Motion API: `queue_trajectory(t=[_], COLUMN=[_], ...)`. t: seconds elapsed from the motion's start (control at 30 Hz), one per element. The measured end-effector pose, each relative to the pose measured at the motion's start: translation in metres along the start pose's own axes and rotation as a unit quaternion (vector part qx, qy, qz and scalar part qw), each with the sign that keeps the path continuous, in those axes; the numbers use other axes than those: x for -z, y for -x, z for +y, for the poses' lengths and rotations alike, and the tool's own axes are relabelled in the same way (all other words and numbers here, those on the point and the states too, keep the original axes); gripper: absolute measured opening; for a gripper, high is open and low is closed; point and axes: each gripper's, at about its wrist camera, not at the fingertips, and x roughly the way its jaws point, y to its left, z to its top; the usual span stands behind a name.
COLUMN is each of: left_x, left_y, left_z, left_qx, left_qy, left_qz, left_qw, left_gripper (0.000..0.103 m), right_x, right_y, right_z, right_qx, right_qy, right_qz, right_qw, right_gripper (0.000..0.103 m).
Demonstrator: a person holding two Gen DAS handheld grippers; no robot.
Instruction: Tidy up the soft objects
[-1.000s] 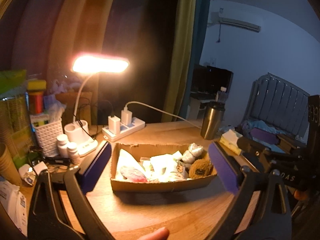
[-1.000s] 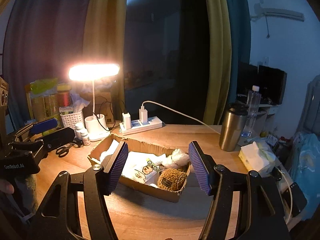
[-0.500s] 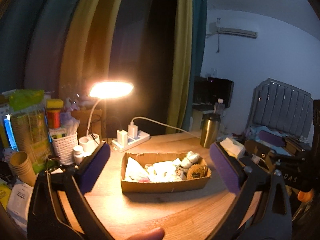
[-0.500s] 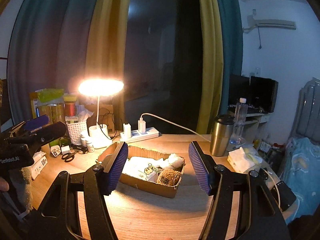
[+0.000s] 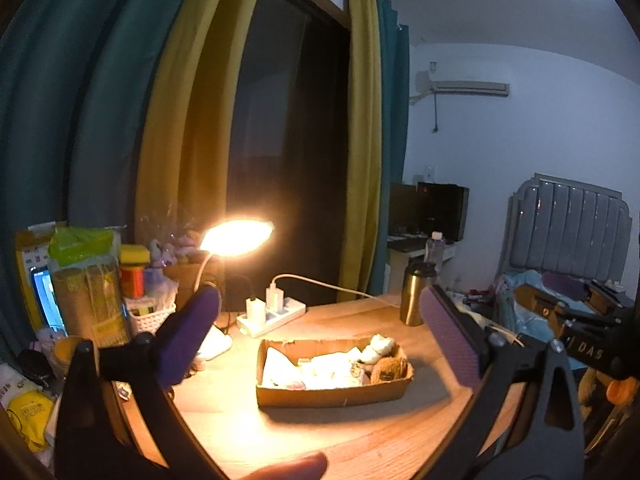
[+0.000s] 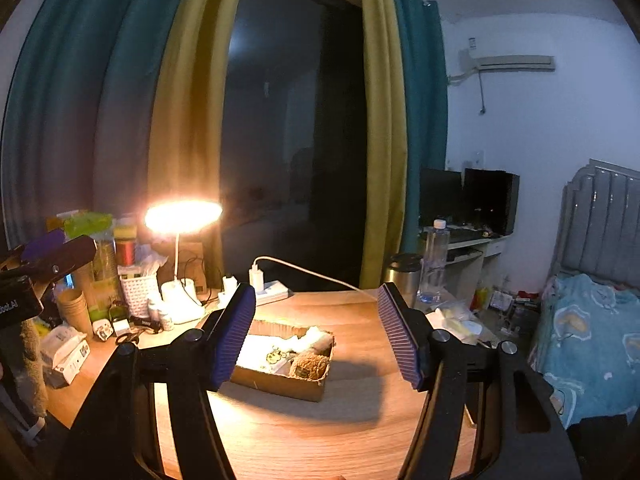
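A shallow cardboard box sits in the middle of the wooden table. It holds soft things: a brown fuzzy plush at its right end, a small white plush behind it, and several white and pink pieces. My left gripper is open and empty, held well back from the box. My right gripper is open and empty, also back from and above the box.
A lit desk lamp, a power strip, a steel tumbler and a water bottle stand behind the box. Jars, cups and packets crowd the table's left side. A bed is at right.
Both grippers have pulled back and up from the box, which looks smaller and farther. Both stayed open and empty.
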Motion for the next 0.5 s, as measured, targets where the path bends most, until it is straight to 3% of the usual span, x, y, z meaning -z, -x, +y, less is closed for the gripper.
queue_trajectory(t=[0.5], left_x=[-0.001], left_y=[0.005], left_z=[-0.008], left_qx=[-0.004], left_qy=[-0.011], left_qz=[0.012], left_qw=[0.9999], left_gripper=[0.101], right_x=[-0.003], right_y=[0.012], right_z=[-0.002], right_qx=[0.0], right_qy=[-0.005], right_qz=[-0.014], right_qw=[1.0], right_gripper=[0.068])
